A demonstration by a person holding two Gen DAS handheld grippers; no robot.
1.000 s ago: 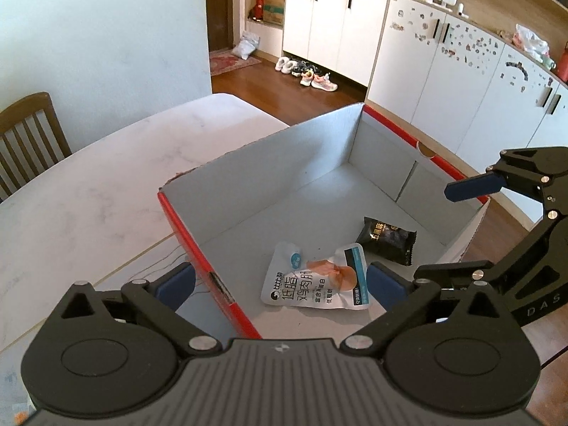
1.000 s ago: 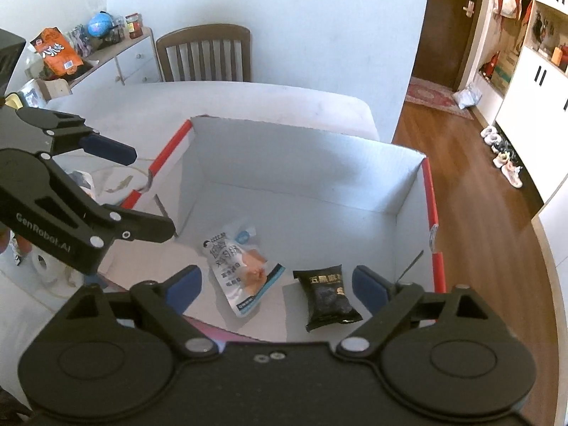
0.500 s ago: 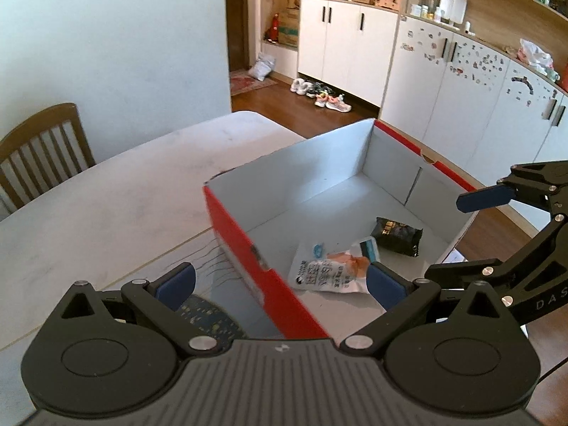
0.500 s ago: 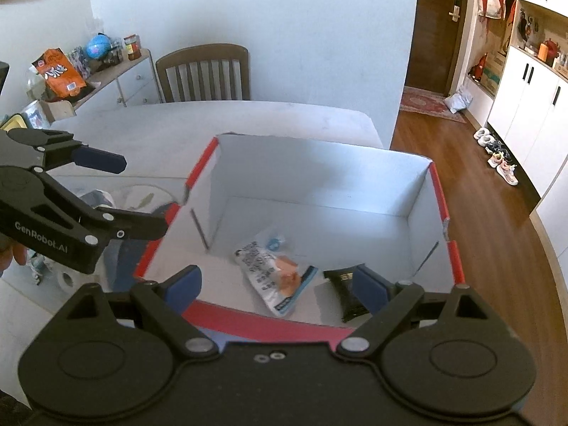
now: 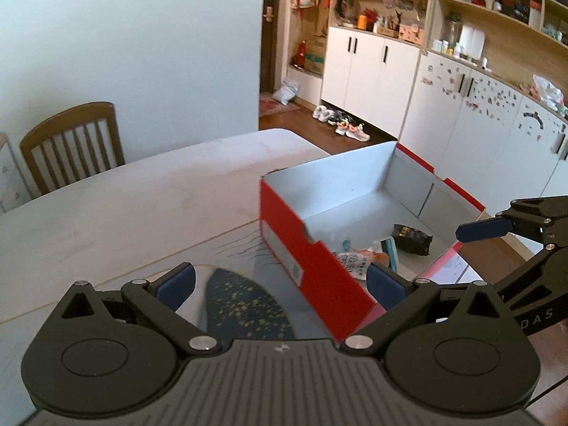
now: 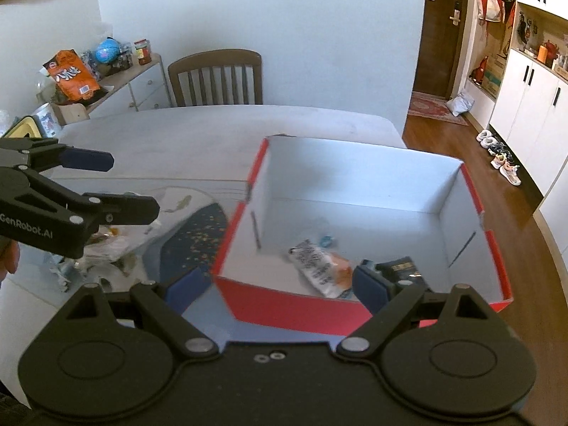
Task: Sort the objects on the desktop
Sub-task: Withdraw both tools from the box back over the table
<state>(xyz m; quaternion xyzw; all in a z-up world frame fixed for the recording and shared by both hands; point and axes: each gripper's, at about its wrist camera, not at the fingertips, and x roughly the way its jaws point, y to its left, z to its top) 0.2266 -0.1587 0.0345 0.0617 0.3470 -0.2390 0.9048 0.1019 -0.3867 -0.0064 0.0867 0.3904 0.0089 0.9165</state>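
Both grippers above red box, nothing held.
Left gripper (image 5: 280, 280) and right gripper (image 6: 277, 284) fingers spread wide, empty; red box (image 6: 284, 309) lower centre.

The box (image 6: 284, 307) looks like cardboard, glossy red outside and matt grey-white inside. Two packets in it, one white (image 6: 317, 261) and one black (image 5: 411, 239), are shiny plastic film. The table (image 5: 124, 206) is smooth pale stone-like, the far chair (image 6: 216, 78) varnished wood.
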